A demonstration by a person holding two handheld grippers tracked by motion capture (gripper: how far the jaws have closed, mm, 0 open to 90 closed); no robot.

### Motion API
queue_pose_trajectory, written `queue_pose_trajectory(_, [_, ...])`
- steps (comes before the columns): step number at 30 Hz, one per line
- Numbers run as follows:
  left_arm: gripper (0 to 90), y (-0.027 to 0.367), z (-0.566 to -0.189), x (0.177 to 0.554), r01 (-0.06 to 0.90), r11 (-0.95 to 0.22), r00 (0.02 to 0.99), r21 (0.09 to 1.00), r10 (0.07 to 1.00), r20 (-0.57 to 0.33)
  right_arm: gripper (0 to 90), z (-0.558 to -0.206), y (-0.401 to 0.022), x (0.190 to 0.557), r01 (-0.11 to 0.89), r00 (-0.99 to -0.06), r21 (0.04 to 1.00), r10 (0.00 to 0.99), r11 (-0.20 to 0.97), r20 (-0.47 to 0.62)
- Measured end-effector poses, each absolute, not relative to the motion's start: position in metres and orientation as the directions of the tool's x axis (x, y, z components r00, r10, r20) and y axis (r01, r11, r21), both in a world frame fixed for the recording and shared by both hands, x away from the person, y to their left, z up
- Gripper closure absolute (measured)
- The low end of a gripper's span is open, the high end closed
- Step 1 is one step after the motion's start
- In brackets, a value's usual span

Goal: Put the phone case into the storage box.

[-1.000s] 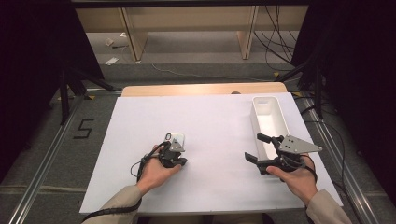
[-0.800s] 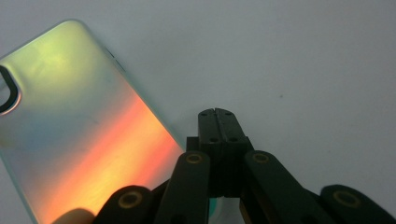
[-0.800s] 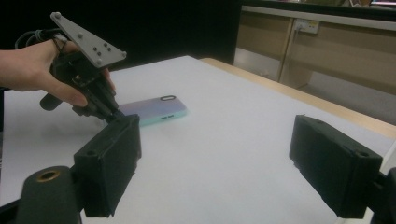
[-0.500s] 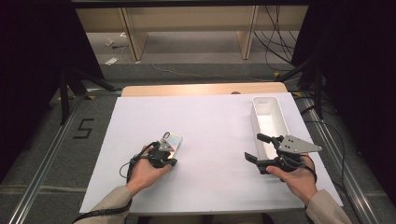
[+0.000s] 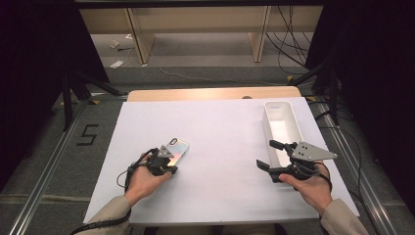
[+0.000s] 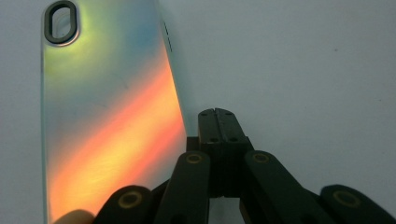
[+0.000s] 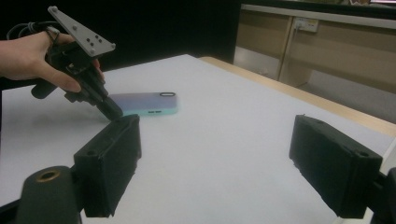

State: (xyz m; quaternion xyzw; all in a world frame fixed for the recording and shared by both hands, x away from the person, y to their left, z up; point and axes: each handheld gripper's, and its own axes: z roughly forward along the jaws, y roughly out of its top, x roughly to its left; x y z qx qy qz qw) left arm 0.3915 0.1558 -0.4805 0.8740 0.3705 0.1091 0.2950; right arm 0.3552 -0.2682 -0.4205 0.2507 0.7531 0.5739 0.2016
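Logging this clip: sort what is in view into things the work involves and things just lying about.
In the work:
- phone
- left gripper, shut, beside the phone
- right gripper, open

Lying about:
- white tray
- scraps on the floor

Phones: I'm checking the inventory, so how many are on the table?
1. The phone lies back up on the white table, left of centre, beside the shut left gripper. The white tray at the right looks empty.
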Motion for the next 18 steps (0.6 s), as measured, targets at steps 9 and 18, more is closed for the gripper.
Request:
queue_pose_trajectory(9, [89.7, 0.157, -0.4807, 0.3921, 0.589, -0.545, 0.699, 0.597, 0.714, -0.039, 17.5, -0.4207, -0.268, 0.3551, 0.147, -0.792, 0.965, 0.61, 0.219, -0.017])
queue_pose_trajectory(18, [78.3, 0.155, -0.4749, 0.3902, 0.591, -0.527, 0.698, 0.61, 0.713, -0.061, 18.0, -0.42, -0.2685, 0.3548, 0.145, -0.792, 0.965, 0.61, 0.219, -0.02])
